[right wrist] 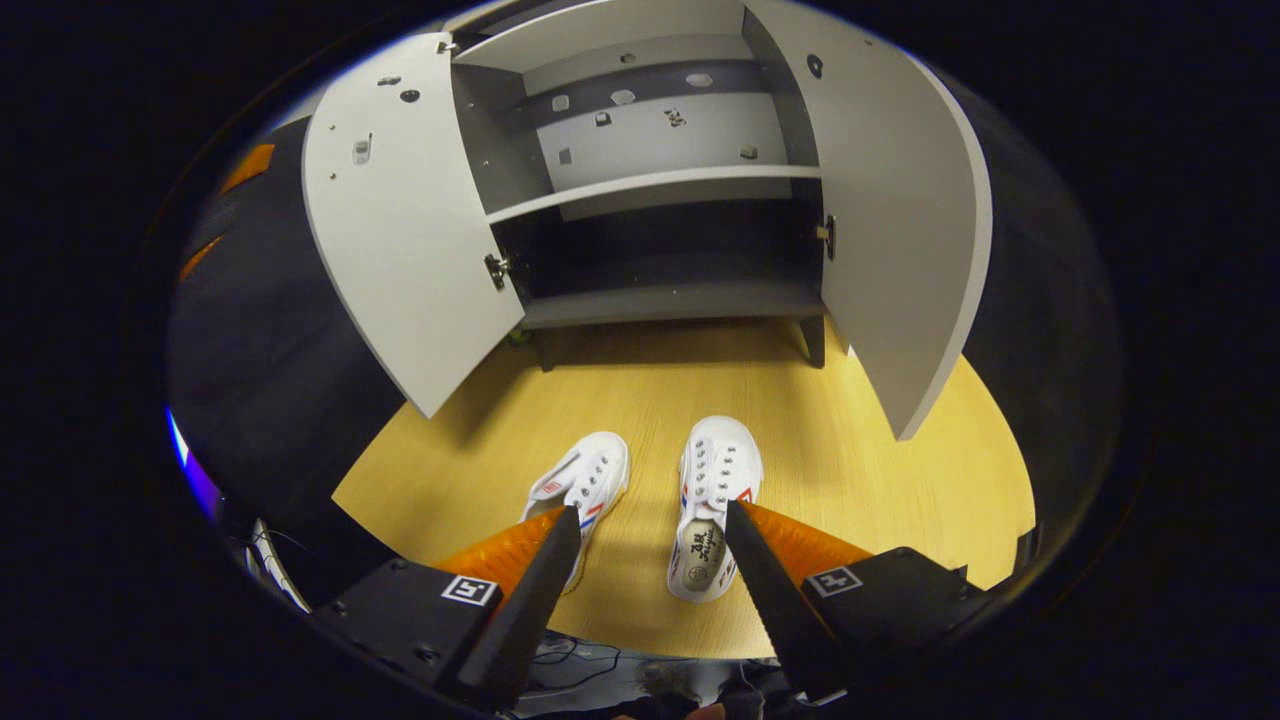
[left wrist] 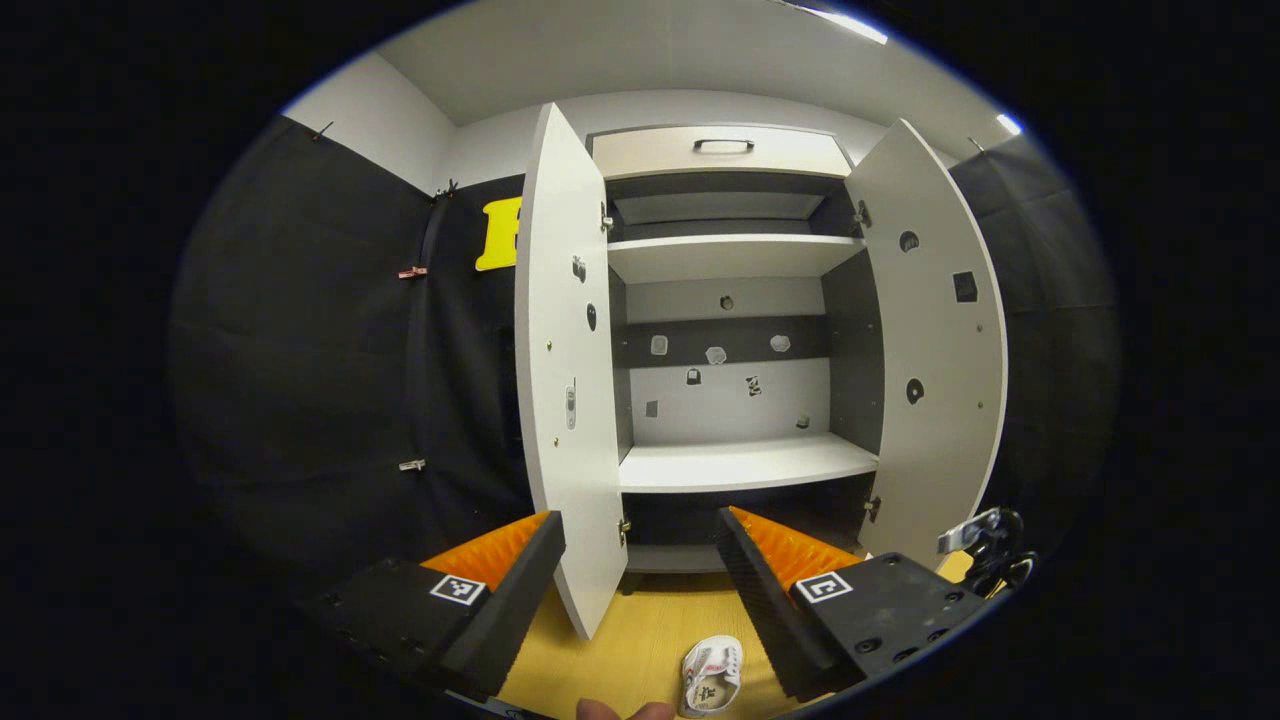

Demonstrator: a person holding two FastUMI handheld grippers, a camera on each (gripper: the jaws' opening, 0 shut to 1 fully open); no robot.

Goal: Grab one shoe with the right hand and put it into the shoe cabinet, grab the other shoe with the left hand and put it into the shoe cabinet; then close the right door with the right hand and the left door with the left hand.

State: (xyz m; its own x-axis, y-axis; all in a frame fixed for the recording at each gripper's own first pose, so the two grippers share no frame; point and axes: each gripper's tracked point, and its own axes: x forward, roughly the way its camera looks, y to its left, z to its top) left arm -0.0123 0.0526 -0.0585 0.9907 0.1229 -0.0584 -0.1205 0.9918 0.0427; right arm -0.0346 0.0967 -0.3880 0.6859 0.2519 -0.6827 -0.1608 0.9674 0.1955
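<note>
Both jaws gape wide and hold nothing. Right gripper (right wrist: 645, 530) hangs over two shoes: one shoe (right wrist: 712, 500) between its fingers, the other shoe (right wrist: 582, 482) beside them. Left gripper (left wrist: 640, 535) faces the open shoe cabinet (left wrist: 735, 465).

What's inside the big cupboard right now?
The shoe cabinet holds only bare shelves and small fittings on its back wall. Both shoes sit on the floor outside. The closed top drawer hides its contents.

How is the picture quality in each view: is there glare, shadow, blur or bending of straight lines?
Left gripper view: sharp; ceiling lights glare at the top, and the left door and right door bow outward. Right gripper view: sharp as well; both doors curve strongly, the bottom compartment is dark, and the two shoes cast soft shadows on the wooden floor.
</note>
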